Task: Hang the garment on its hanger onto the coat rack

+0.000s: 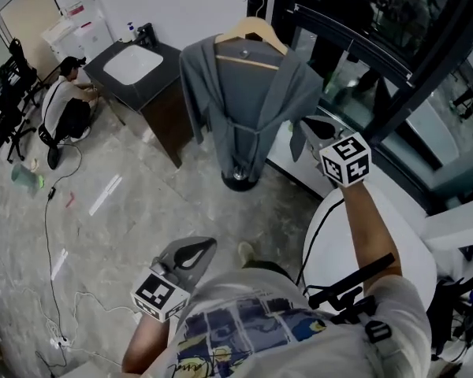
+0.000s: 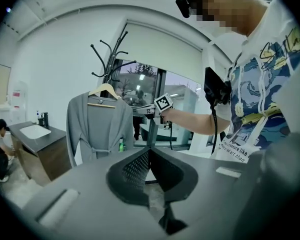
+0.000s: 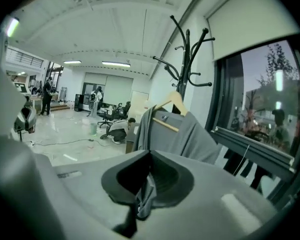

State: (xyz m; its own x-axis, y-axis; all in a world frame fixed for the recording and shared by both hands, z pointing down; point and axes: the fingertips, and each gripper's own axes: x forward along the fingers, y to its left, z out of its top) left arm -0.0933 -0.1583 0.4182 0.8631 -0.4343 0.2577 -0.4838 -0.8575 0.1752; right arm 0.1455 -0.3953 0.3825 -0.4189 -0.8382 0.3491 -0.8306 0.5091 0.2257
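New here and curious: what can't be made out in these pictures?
- coat rack: top cut off by the head view's upper edge.
- its pole: head view, hidden behind the garment.
- hanger hook's seat on the rack: all views, too small and dark.

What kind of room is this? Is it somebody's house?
Probably an office or workroom, not a house: rolling office chairs on a wide shiny floor, tall windows, a counter with a sink, and a coat rack holding a grey garment.
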